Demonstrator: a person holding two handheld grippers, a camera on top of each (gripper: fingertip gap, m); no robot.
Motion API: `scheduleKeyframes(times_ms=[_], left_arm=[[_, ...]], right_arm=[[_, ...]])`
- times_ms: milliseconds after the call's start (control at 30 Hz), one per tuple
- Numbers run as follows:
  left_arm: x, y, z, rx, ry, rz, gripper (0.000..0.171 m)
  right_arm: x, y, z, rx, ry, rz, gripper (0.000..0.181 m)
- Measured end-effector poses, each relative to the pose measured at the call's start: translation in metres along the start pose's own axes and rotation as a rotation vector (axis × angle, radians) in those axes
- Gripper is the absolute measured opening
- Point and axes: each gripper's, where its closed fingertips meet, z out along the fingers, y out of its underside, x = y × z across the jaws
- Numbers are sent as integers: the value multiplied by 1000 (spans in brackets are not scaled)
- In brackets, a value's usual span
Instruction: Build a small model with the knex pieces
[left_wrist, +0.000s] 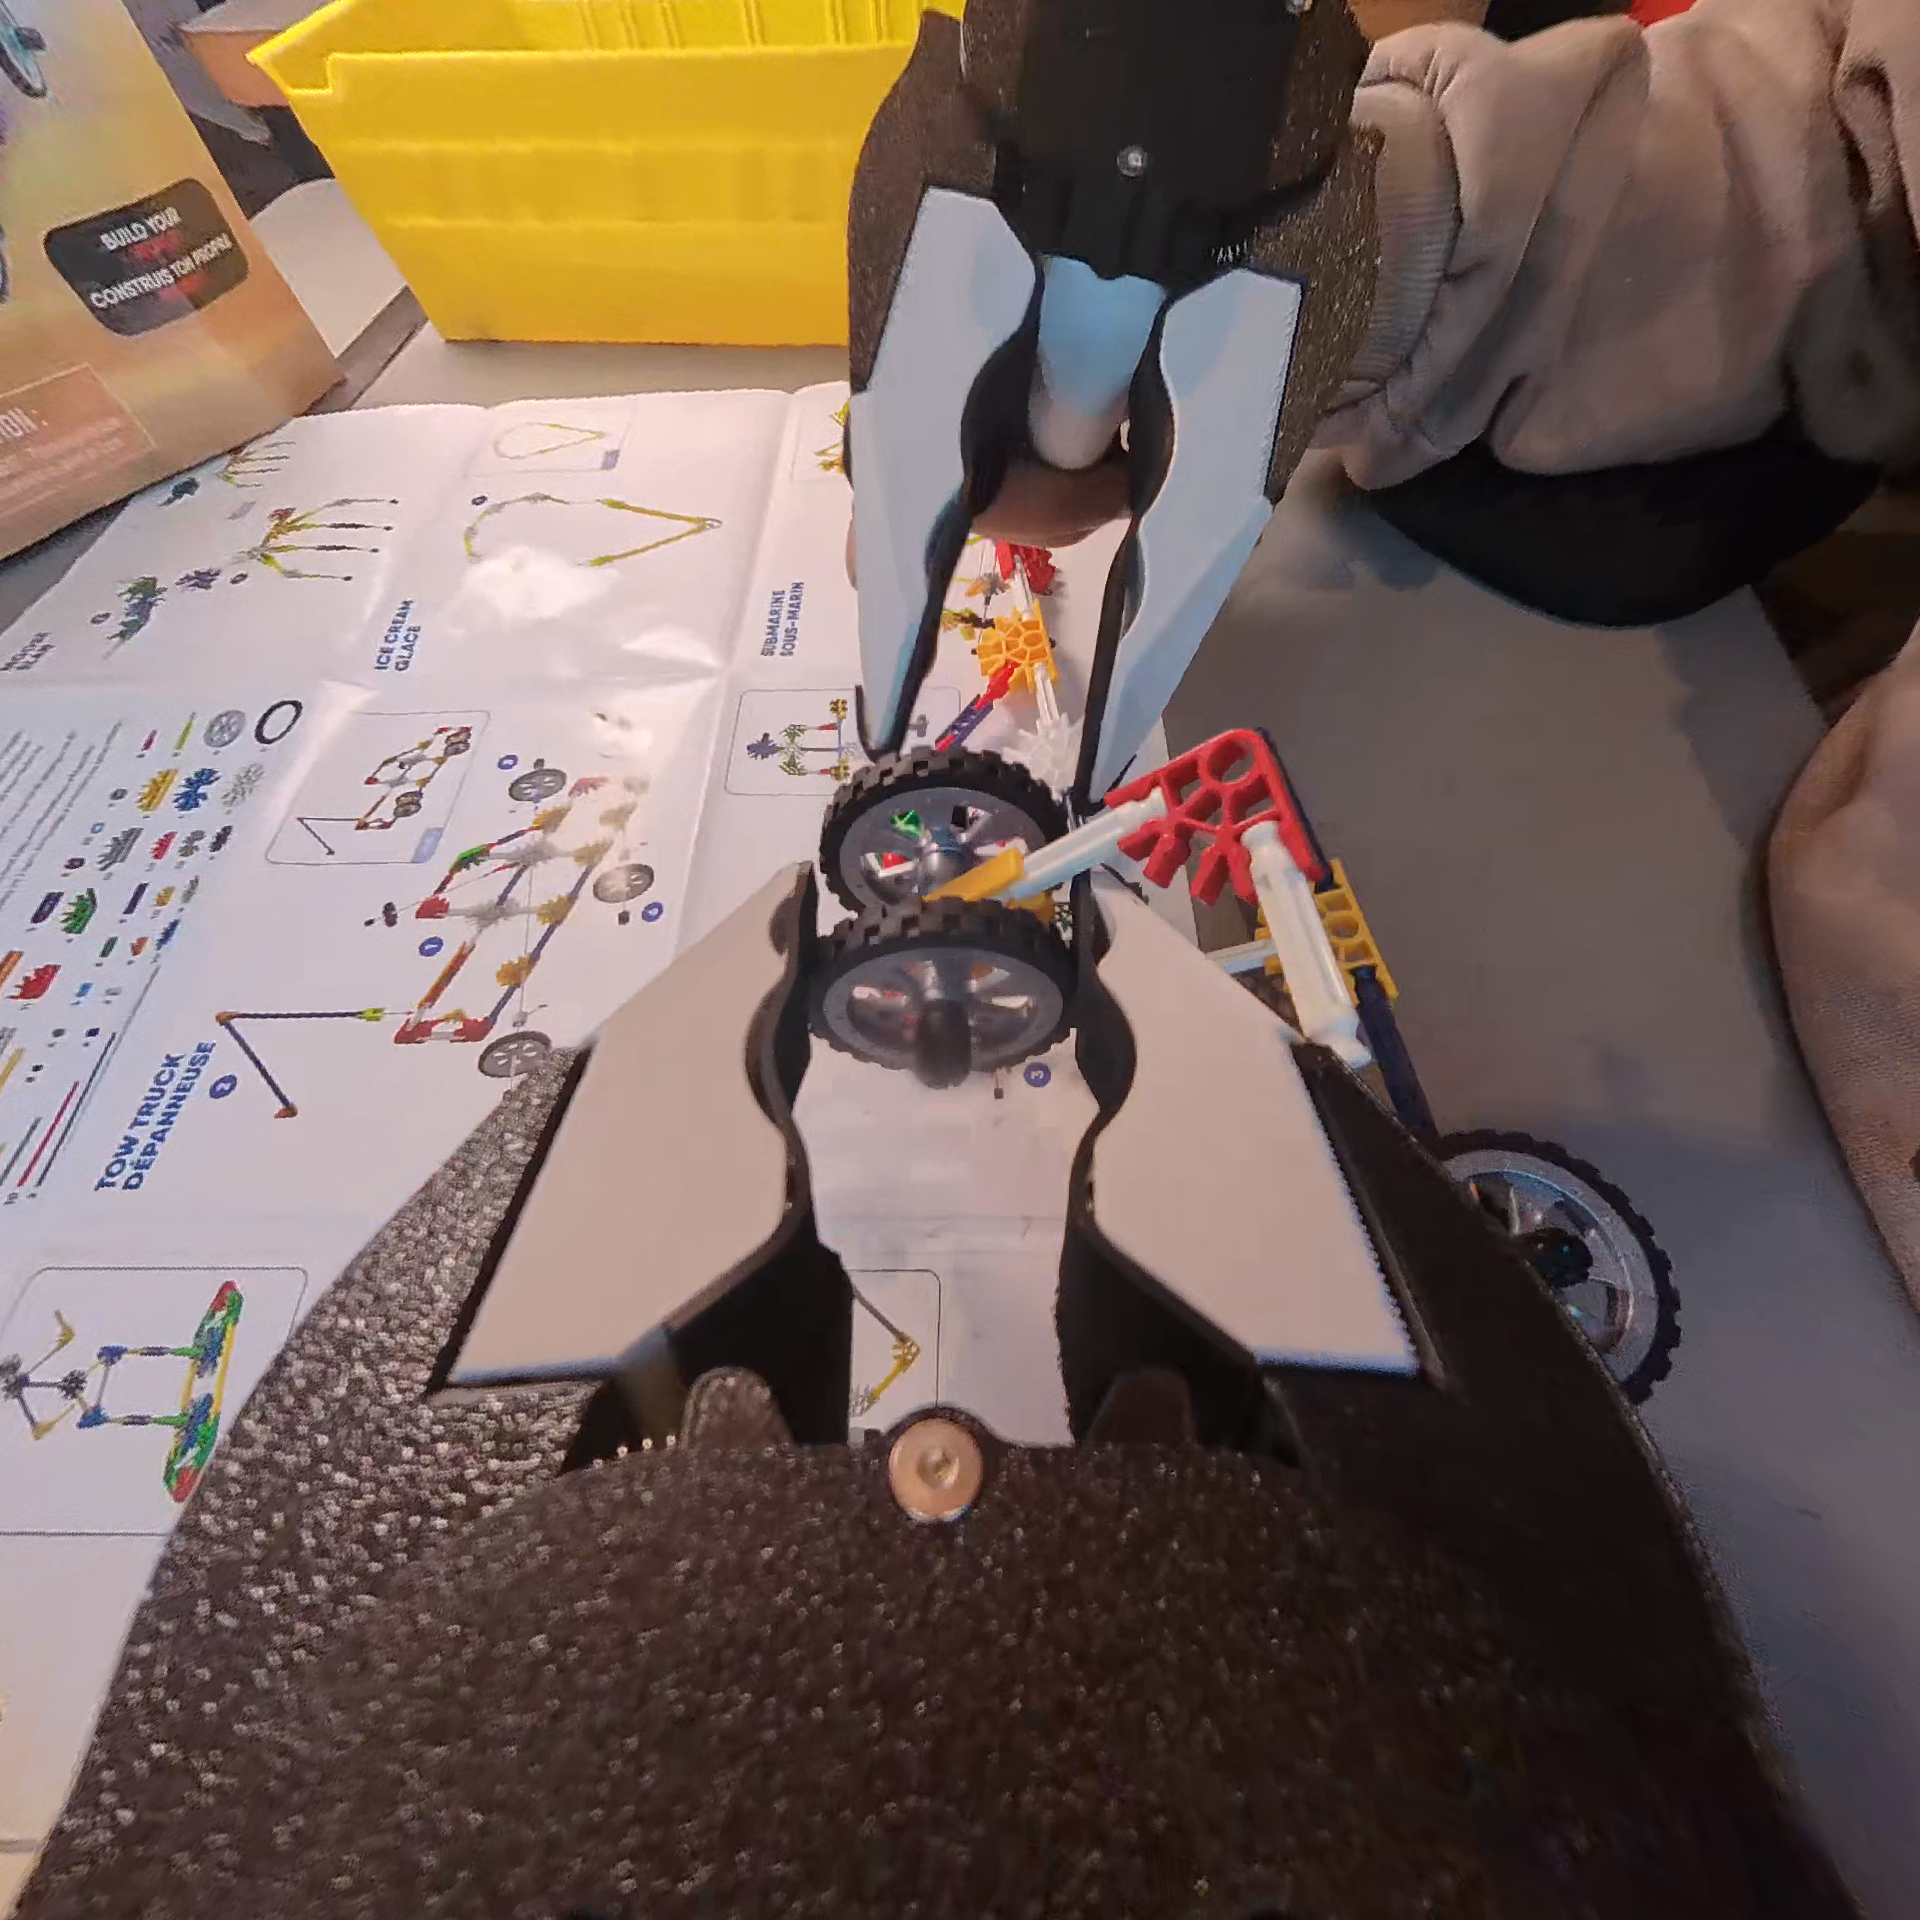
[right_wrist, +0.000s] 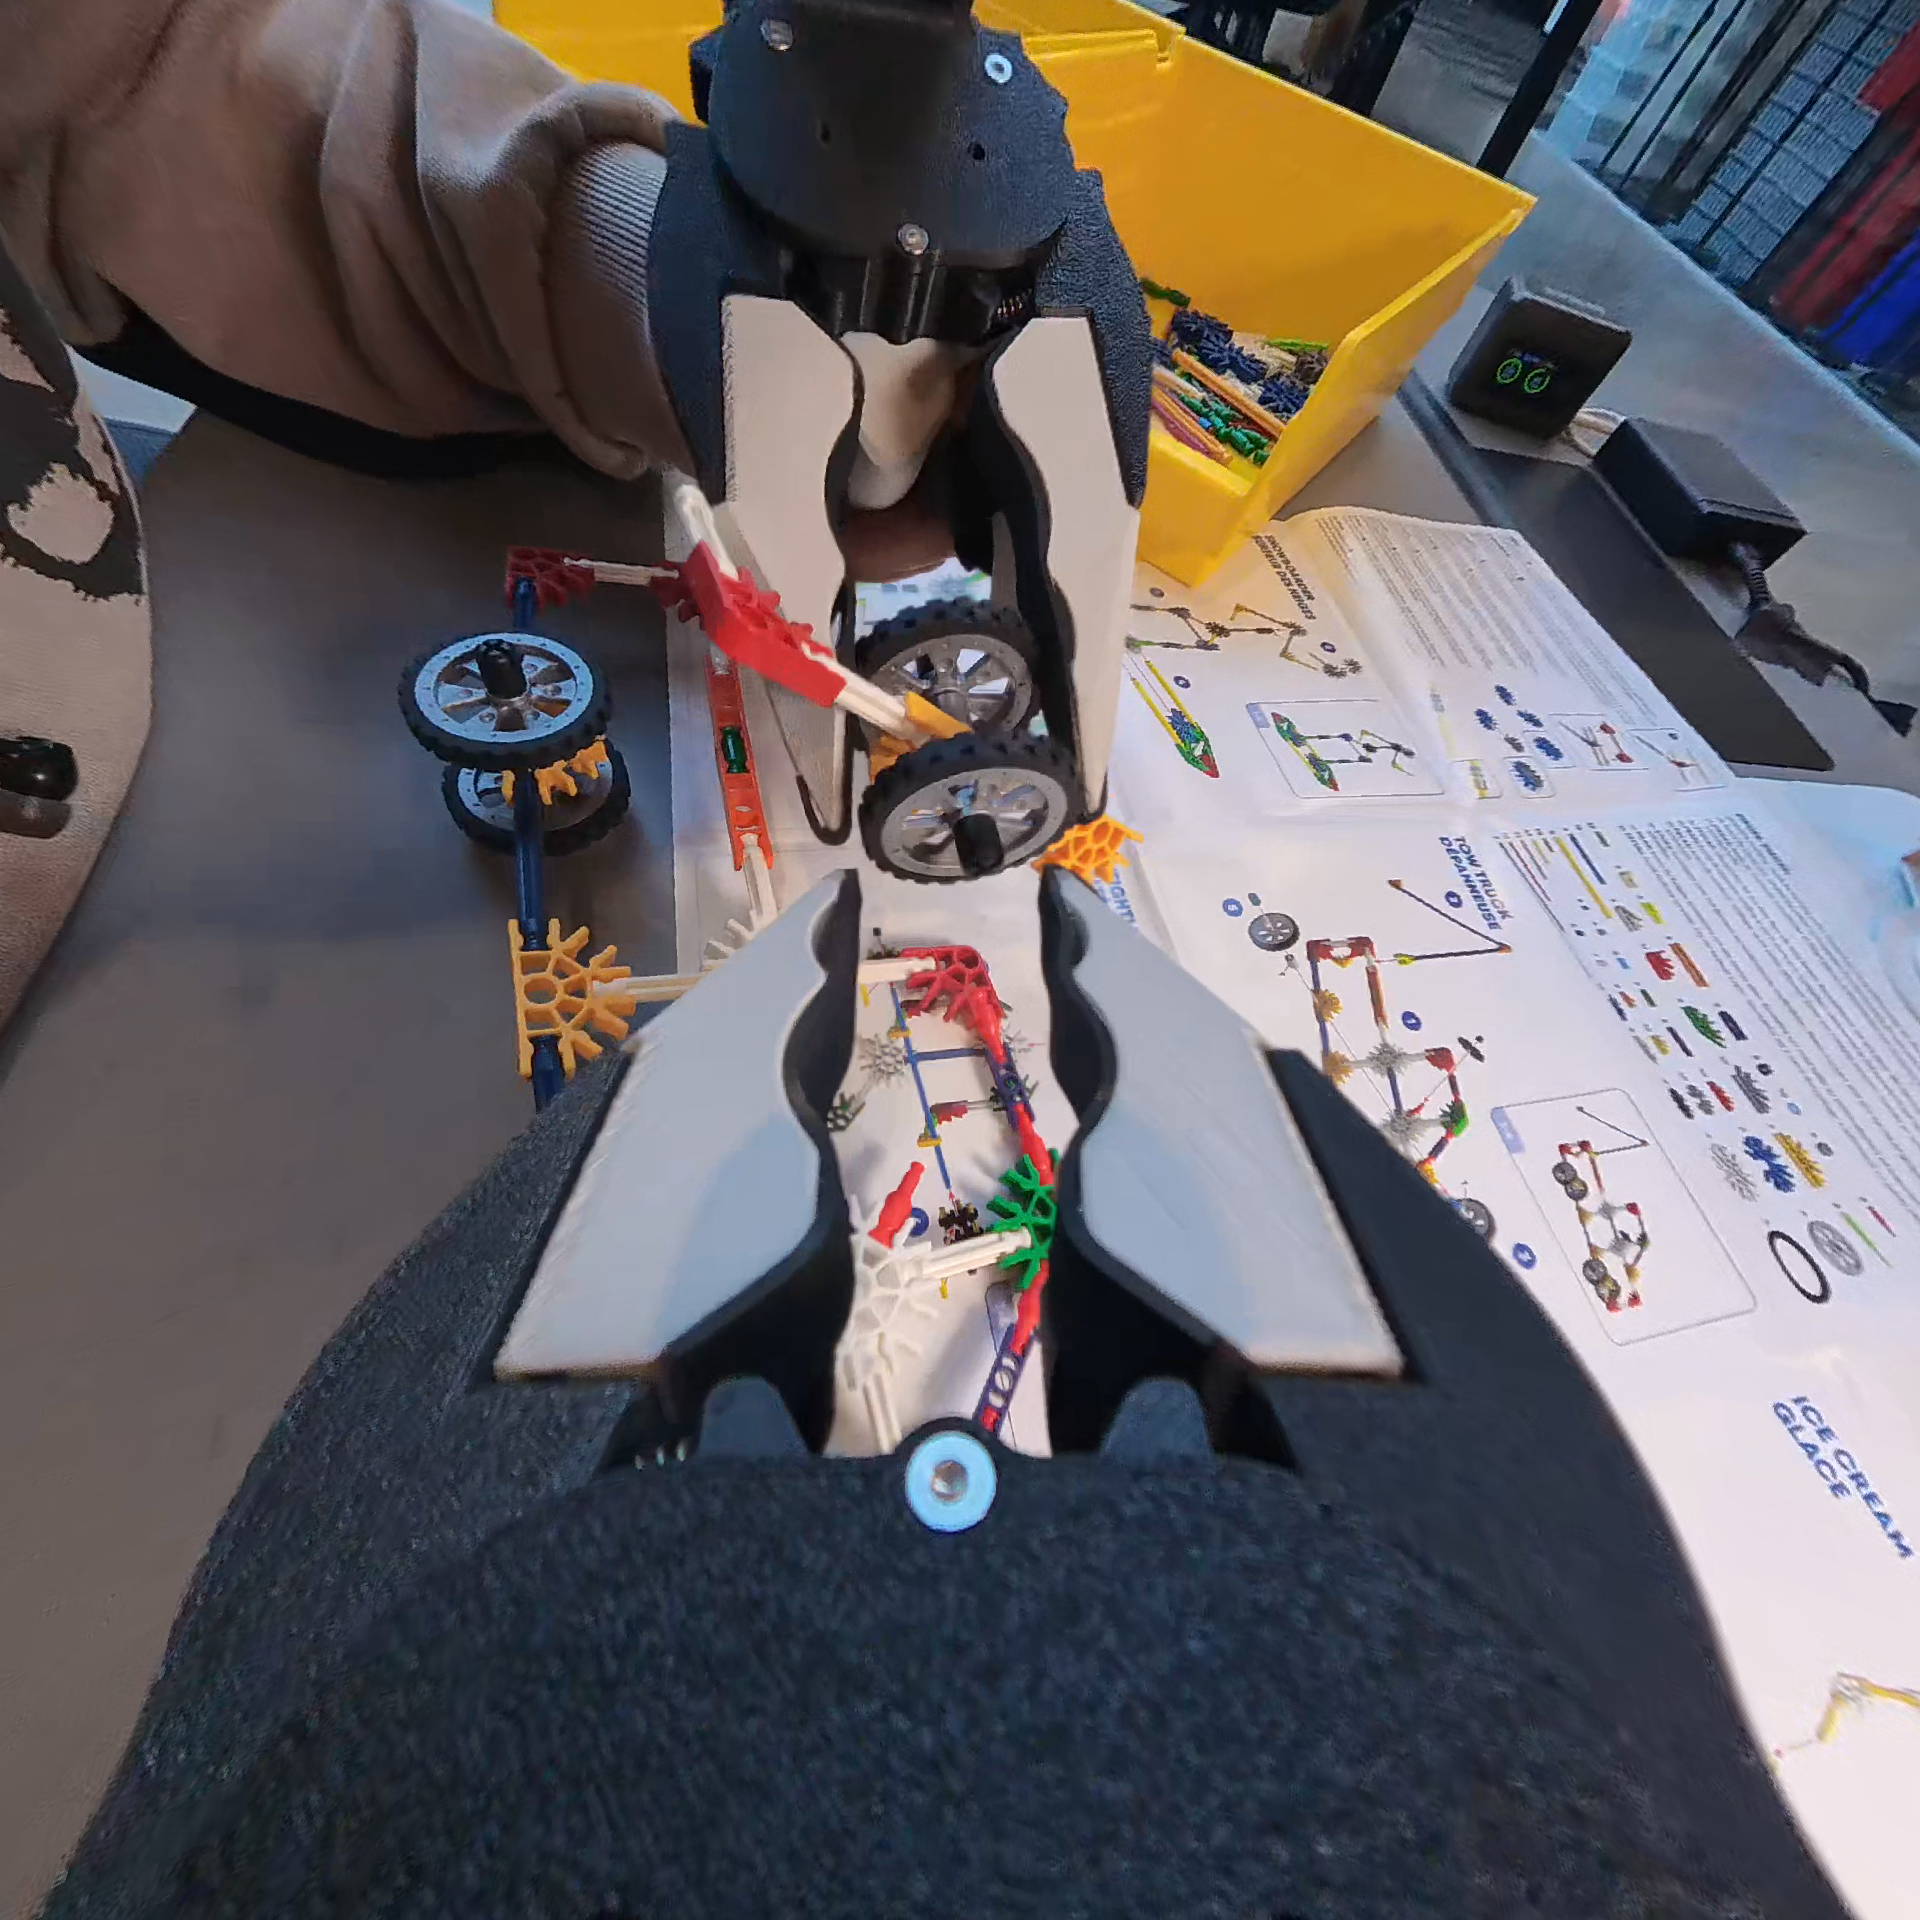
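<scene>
Black knobbly tyres ring the silver-spoked plastic wheels (left_wrist: 940, 1003). Beside those wheels, a bright red fan-shaped connector (left_wrist: 1210, 805) joins white rods (left_wrist: 1299, 940). Behind the wheels stands a plain yellow plastic bin (left_wrist: 582, 197); beneath, a white instruction sheet (left_wrist: 343, 748) carries multicoloured diagrams.

Setting: a workroom or lab set up for toy assembly. Evidence: a grey bench (right_wrist: 312, 1039) carrying a yellow parts bin (right_wrist: 1299, 239) of sorted plastic rods and connectors, an unfolded instruction sheet (right_wrist: 1558, 831), a product box (left_wrist: 125, 260), a small black device (right_wrist: 1538, 358) with a lit screen, and a power adapter (right_wrist: 1694, 488). Dark racking (right_wrist: 1766, 156) stands behind.
</scene>
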Motion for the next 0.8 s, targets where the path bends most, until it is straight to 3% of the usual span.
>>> scheduleKeyframes(times_ms=[133,233,367,533,800], left_arm=[[4,9,7,-32,-5,26,47],[6,9,9,-25,4,11,47],[9,3,9,16,40,-66,47],[7,-7,2,108,100,-218,48],[7,-4,-7,99,83,-130,50]], right_arm=[[3,6,4,-44,37,-30,62],[-3,12,14,-101,63,-130,66],[-5,9,27,-124,135,-255,60],[-1,-3,23,-64,168,-248,47],[5,-4,17,-58,194,-244,46]])
